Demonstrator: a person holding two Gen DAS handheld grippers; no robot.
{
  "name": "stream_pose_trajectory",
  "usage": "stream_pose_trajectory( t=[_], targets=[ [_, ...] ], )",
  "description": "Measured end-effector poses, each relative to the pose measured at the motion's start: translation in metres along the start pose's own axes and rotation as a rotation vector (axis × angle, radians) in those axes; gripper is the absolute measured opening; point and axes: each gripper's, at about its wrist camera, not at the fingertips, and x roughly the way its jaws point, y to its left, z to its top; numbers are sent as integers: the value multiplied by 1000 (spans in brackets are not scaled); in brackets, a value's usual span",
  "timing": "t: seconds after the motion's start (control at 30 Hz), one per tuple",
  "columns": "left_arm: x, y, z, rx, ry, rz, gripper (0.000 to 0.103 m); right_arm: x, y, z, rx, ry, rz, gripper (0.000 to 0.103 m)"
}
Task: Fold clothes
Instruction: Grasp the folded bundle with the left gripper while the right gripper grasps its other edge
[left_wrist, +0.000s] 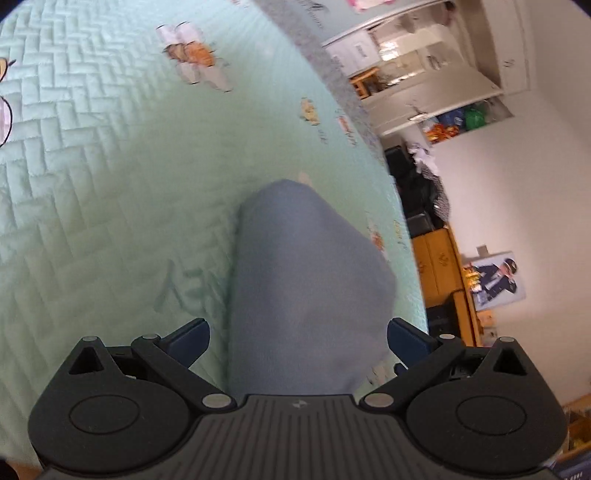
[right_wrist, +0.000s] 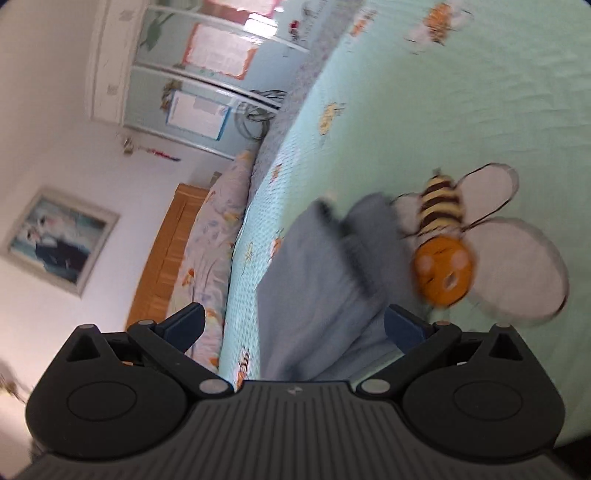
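Note:
A grey-blue garment (left_wrist: 306, 280) lies on the mint-green quilted bedspread (left_wrist: 110, 184). In the left wrist view it runs from between the fingers out toward the bed's right edge. My left gripper (left_wrist: 298, 338) is open, its blue fingertips (left_wrist: 192, 338) wide apart on either side of the cloth. In the right wrist view the same garment (right_wrist: 317, 295) lies bunched in folds, blurred by motion. My right gripper (right_wrist: 293, 326) is open, fingers either side of the cloth. Whether either gripper touches the cloth I cannot tell.
The bedspread (right_wrist: 480, 92) has a large bee print (right_wrist: 443, 251) beside the garment. A pillow (right_wrist: 214, 240) and wooden headboard (right_wrist: 166, 254) lie at the left bed edge. White shelves (left_wrist: 424, 74), a wooden cabinet (left_wrist: 439, 266) and dark bags (left_wrist: 417, 199) stand past the bed's edge.

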Motion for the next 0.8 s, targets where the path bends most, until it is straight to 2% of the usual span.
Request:
stream_pose_trajectory(
  t=[0.13, 0.27, 0.33, 0.43, 0.53, 0.63, 0.8],
  targets=[
    [28, 4, 10, -15, 75, -57, 102, 13, -25, 27, 70, 43, 24, 103],
    [60, 0, 20, 12, 162, -49, 102, 44, -36, 39, 83, 152, -36, 103],
    [74, 4, 26, -5, 185, -23, 102, 59, -38, 42, 76, 199, -59, 103],
    [90, 13, 32, -41, 208, -24, 102, 77, -34, 47, 57, 251, -74, 103],
    [104, 8, 34, -24, 239, -23, 102, 95, -29, 48, 43, 301, -80, 103],
    [121, 3, 36, -4, 271, -31, 102, 113, -24, 49, 29, 350, -87, 103],
    [137, 2, 42, -17, 275, -63, 102, 142, -15, 50, 5, 433, -99, 103]
  ],
)
